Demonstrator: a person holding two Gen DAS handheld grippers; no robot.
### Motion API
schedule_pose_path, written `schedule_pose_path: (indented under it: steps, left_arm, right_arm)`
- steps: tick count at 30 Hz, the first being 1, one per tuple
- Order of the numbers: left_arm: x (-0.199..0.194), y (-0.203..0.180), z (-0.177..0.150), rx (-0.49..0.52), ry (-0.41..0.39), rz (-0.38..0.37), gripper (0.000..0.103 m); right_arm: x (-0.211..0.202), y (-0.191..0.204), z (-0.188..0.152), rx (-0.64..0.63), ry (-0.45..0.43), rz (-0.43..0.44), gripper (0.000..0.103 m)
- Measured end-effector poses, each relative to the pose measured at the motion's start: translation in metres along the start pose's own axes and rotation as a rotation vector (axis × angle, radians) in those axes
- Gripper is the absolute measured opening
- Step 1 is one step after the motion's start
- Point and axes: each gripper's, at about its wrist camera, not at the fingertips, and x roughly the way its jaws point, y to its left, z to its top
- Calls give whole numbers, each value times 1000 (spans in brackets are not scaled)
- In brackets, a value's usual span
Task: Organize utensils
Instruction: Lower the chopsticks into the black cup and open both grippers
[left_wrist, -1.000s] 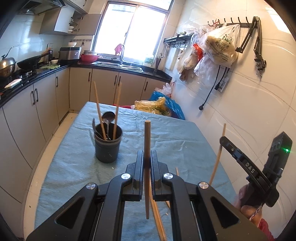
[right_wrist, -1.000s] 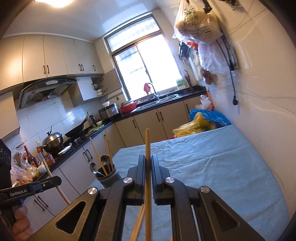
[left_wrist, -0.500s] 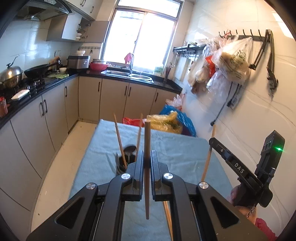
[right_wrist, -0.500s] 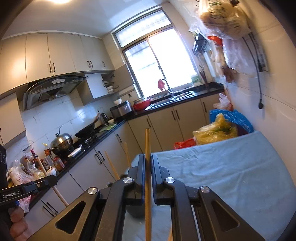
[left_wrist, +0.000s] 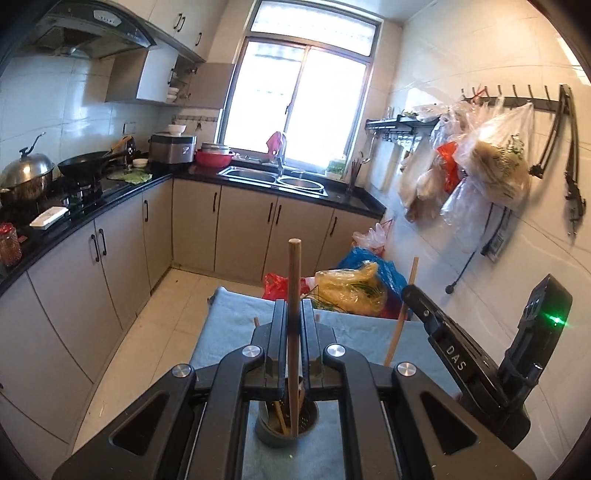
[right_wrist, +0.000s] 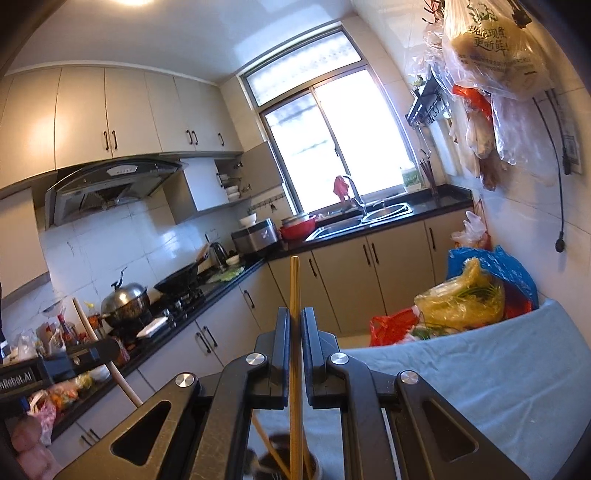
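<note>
My left gripper (left_wrist: 294, 317) is shut on a wooden chopstick (left_wrist: 294, 280) held upright; its lower end hangs inside the grey utensil cup (left_wrist: 286, 424) right below the jaws. The cup holds other chopsticks. My right gripper (right_wrist: 294, 325) is shut on a second wooden chopstick (right_wrist: 294, 295), also upright, with its lower end over the cup (right_wrist: 291, 465) at the bottom edge. The right gripper (left_wrist: 424, 306) with its chopstick shows at the right of the left wrist view. The left gripper (right_wrist: 99, 350) shows at the left of the right wrist view.
The cup stands on a table covered by a blue cloth (left_wrist: 354, 332) (right_wrist: 480, 376). Plastic bags (left_wrist: 351, 288) lie beyond the table's far edge. Kitchen cabinets (left_wrist: 122, 266) run on the left, a tiled wall with hanging bags (left_wrist: 491, 170) on the right.
Both grippers have moved forward and over the cup, each still holding its chopstick. The cup, once ahead of the left gripper, now sits directly under both jaws.
</note>
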Motion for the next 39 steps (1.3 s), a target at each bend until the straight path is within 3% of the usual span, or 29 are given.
schedule_pose_path:
  steps: [5,15,39]
  left_arm:
    - [23,9,-7,4,12,23,6]
    - [50,16,-26,16,61,19,6]
    - [45,33,-65,-17,127,29,6]
  right_arm:
    - [33,5,-6,-4,-32,-33,7]
    - [64,2,-35,-46,-6,-62,7]
    - [12,-4,-64,-75,81,-14,7]
